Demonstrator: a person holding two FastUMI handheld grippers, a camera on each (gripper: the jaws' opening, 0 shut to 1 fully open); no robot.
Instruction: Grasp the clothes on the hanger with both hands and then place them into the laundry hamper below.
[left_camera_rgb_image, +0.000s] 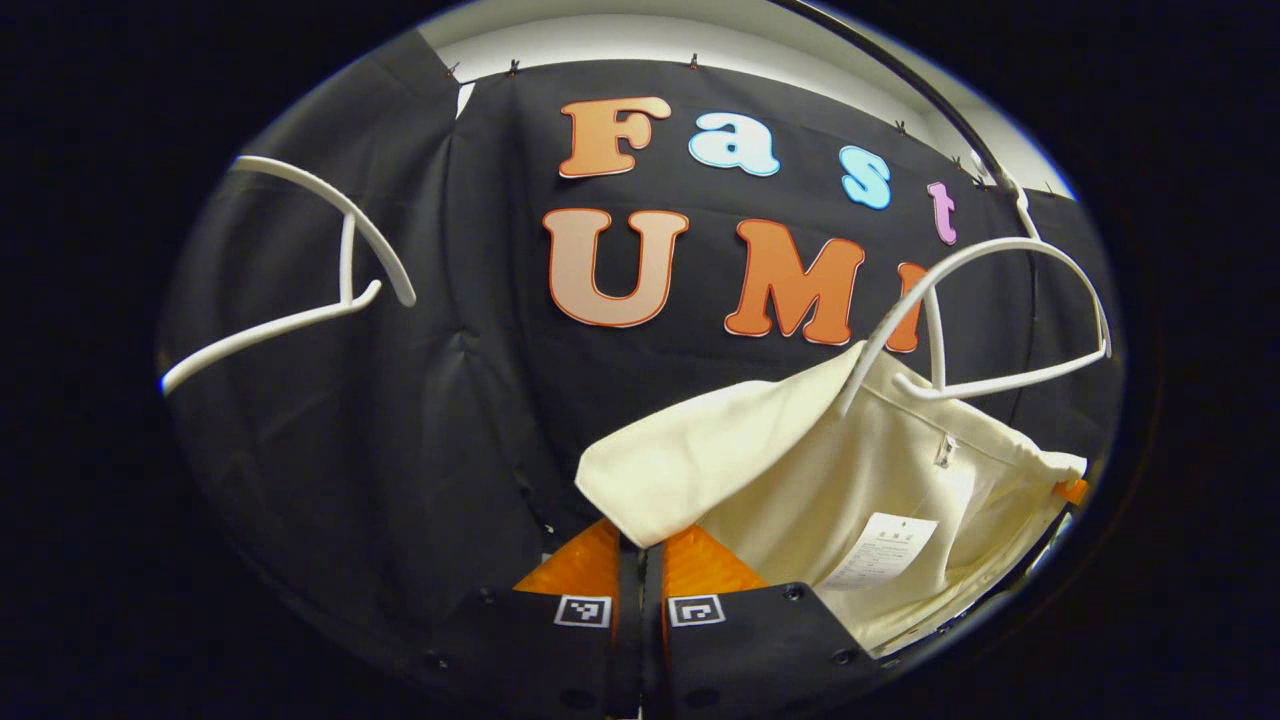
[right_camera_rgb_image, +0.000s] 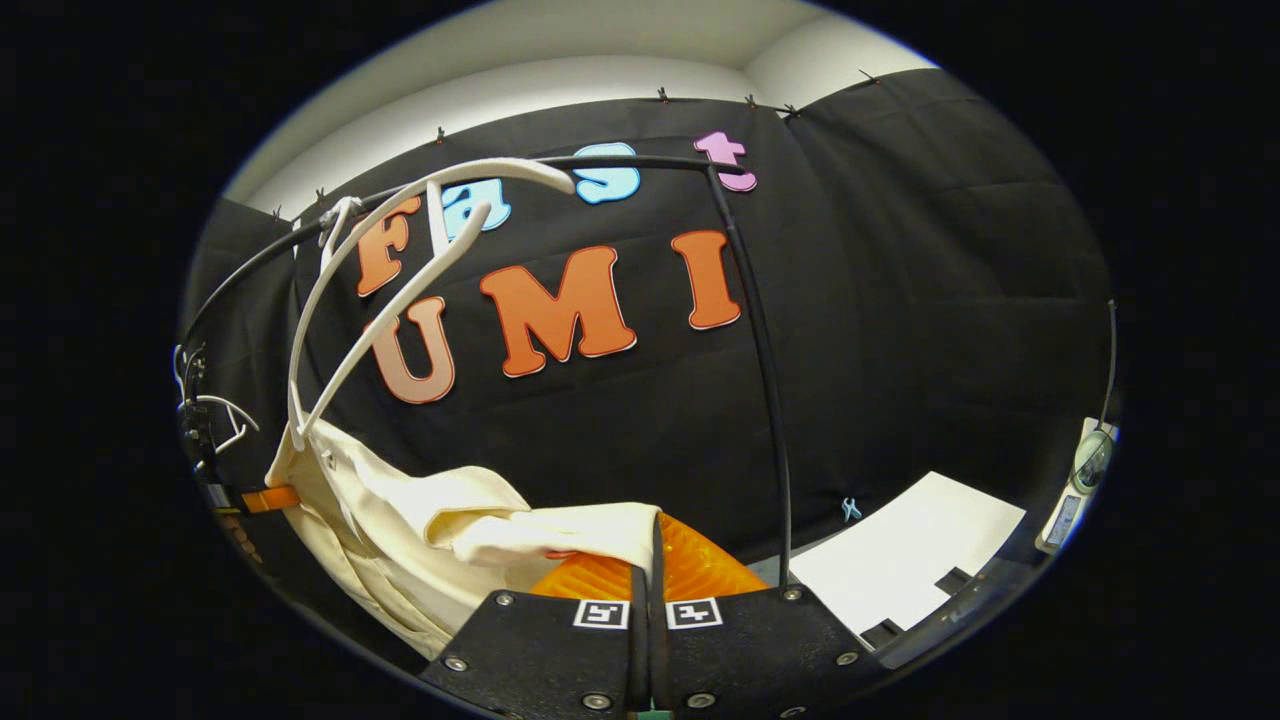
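A cream garment (left_camera_rgb_image: 850, 480) hangs slack between my two grippers, with a paper label showing on its inner side. My left gripper (left_camera_rgb_image: 640, 545) is shut on one folded corner of it, low in the left gripper view. My right gripper (right_camera_rgb_image: 655, 545) is shut on another edge of the garment (right_camera_rgb_image: 400, 520). One arm of a white hanger (left_camera_rgb_image: 1000, 300) still runs into the cloth; its other arm is bare. In the right gripper view, that hanger (right_camera_rgb_image: 400, 280) tilts steeply and only its lower tip touches the cloth. The hamper is out of sight.
An empty white hanger (left_camera_rgb_image: 300, 260) hangs at the left. A black rail and upright post (right_camera_rgb_image: 760, 350) cross in front of the wall cloth. A white flat surface (right_camera_rgb_image: 910, 560) lies low at the right, and a small device (right_camera_rgb_image: 1090, 460) stands at the far right edge.
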